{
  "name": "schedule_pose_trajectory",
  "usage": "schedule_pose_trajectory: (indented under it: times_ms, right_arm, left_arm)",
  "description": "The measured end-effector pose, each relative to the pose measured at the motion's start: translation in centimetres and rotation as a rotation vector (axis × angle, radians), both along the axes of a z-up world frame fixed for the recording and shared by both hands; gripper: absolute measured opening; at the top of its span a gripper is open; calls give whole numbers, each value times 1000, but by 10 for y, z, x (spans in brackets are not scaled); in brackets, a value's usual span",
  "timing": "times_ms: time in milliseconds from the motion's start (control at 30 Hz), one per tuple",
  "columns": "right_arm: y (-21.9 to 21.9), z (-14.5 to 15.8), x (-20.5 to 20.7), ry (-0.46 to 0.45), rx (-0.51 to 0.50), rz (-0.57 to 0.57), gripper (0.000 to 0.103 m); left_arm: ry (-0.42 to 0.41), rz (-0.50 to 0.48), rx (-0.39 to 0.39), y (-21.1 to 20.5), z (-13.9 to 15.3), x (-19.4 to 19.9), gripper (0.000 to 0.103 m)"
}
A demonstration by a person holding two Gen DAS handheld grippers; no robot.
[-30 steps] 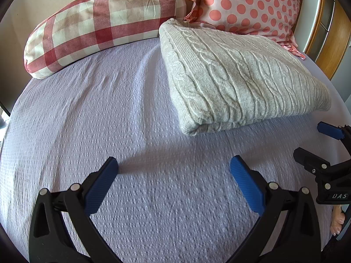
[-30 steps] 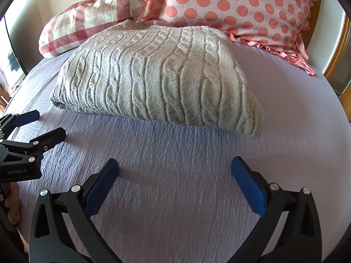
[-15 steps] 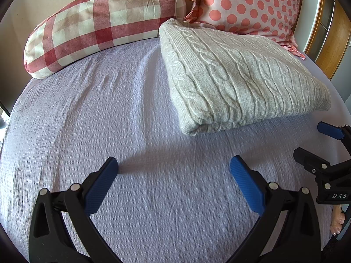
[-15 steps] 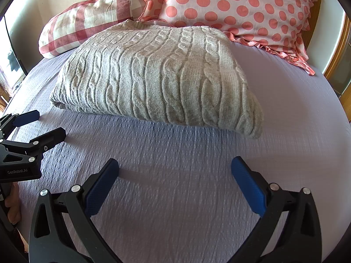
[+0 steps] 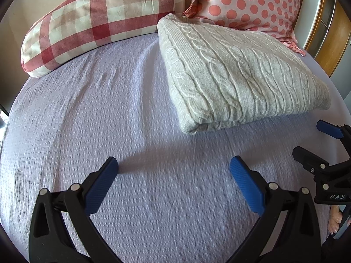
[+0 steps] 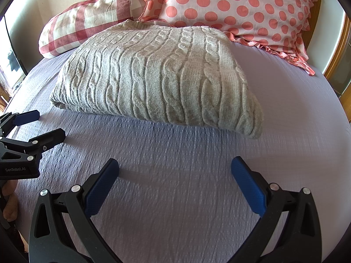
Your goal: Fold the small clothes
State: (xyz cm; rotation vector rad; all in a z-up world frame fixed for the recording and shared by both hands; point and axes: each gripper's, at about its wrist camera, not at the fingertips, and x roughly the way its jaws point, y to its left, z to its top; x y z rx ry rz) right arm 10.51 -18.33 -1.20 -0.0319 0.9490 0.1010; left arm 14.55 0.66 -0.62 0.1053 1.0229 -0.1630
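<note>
A grey cable-knit sweater [image 5: 237,74] lies folded into a thick rectangle on the lilac bedspread [image 5: 109,109]; it also shows in the right wrist view [image 6: 158,76]. My left gripper [image 5: 173,171] is open and empty, over the bedspread a little in front of the sweater's near left corner. My right gripper [image 6: 175,171] is open and empty, in front of the sweater's near edge. Each gripper shows at the side of the other's view: the right gripper [image 5: 311,140] and the left gripper [image 6: 46,127].
A red-and-white checked pillow [image 5: 98,19] and a pink polka-dot pillow [image 5: 252,2] lie behind the sweater at the head of the bed. A wooden frame [image 5: 329,32] stands at the far right. Bare bedspread [image 6: 296,109] spreads around the sweater.
</note>
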Motion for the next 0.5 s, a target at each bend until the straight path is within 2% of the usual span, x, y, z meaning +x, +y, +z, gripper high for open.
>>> schedule_pose_trajectory:
  times_ms: [500]
  right_arm:
    - [0, 0, 0, 0, 0, -1, 102]
  left_arm:
    - [80, -18, 17, -3, 0, 9, 101]
